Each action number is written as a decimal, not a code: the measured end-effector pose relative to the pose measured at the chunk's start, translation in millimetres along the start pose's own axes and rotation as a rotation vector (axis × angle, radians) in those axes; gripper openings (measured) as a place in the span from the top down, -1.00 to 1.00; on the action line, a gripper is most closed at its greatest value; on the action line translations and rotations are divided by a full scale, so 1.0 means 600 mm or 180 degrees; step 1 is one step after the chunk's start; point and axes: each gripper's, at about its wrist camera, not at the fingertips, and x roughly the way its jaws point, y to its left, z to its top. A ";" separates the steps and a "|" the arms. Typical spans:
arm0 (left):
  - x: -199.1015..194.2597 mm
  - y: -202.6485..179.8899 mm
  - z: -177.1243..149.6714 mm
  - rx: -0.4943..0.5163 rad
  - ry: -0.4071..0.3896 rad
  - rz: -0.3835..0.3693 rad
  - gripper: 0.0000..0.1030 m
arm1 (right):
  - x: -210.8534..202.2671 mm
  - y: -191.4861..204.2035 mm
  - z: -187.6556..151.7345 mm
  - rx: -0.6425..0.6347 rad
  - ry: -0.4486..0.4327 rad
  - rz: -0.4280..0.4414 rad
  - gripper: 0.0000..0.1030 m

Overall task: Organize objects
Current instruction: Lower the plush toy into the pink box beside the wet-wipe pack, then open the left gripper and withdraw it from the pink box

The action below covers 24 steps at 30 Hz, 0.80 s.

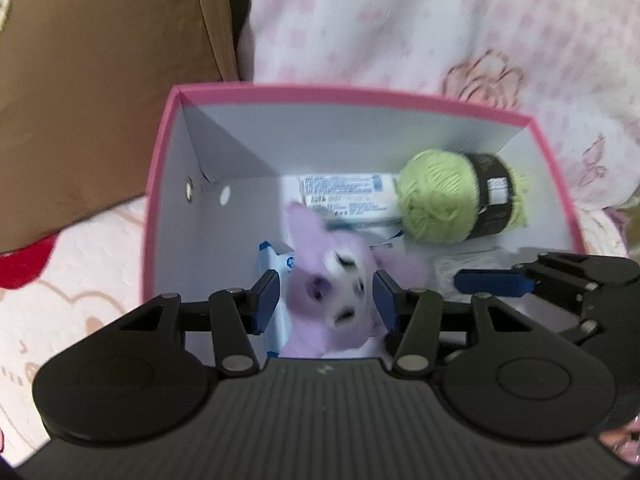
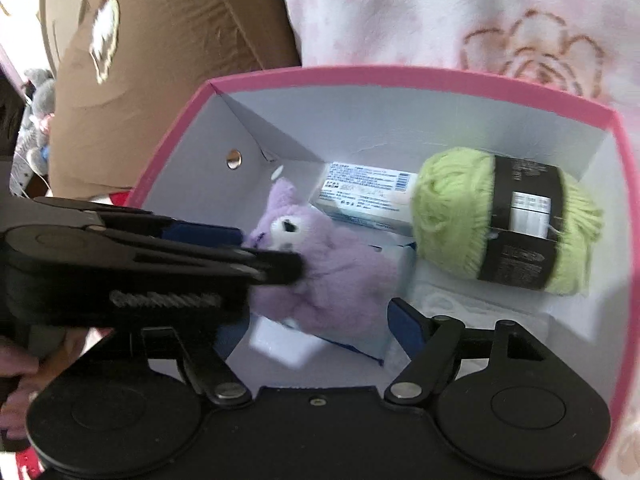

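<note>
A pink-rimmed box [image 1: 360, 98] [image 2: 400, 76] with white inner walls holds a green yarn ball [image 1: 444, 196] [image 2: 452, 216], a white printed carton [image 1: 344, 194] [image 2: 360, 196] and a purple plush toy [image 1: 336, 292] [image 2: 340, 280]. My left gripper [image 1: 326, 300] is inside the box with its fingers on either side of the plush; I cannot tell if the pads still touch it. The left gripper also shows in the right wrist view [image 2: 264, 252], against the plush. My right gripper [image 2: 320, 328] is open and empty over the box's near part; its left finger is hidden.
The box sits on a white and pink flowered blanket [image 1: 440, 20] [image 2: 460, 8]. A brown cardboard box [image 1: 100, 80] [image 2: 160, 60] stands at the left. A blue and white packet [image 1: 276, 260] [image 2: 396, 264] lies under the plush. Red fabric [image 1: 24, 264] lies at the far left.
</note>
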 end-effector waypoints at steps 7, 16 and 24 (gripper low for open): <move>-0.076 -0.011 0.002 -0.0110 0.0105 -0.0183 -0.10 | -0.109 0.011 -0.033 -0.0229 -0.0208 0.0019 -0.56; -0.195 -0.071 -0.028 0.0369 -0.0045 -0.0178 -0.15 | -0.217 0.056 -0.066 -0.0551 -0.0360 -0.0272 -0.56; -0.301 -0.095 -0.068 0.0567 -0.0117 -0.0228 -0.21 | -0.294 0.109 -0.102 -0.0660 -0.0532 -0.0322 -0.56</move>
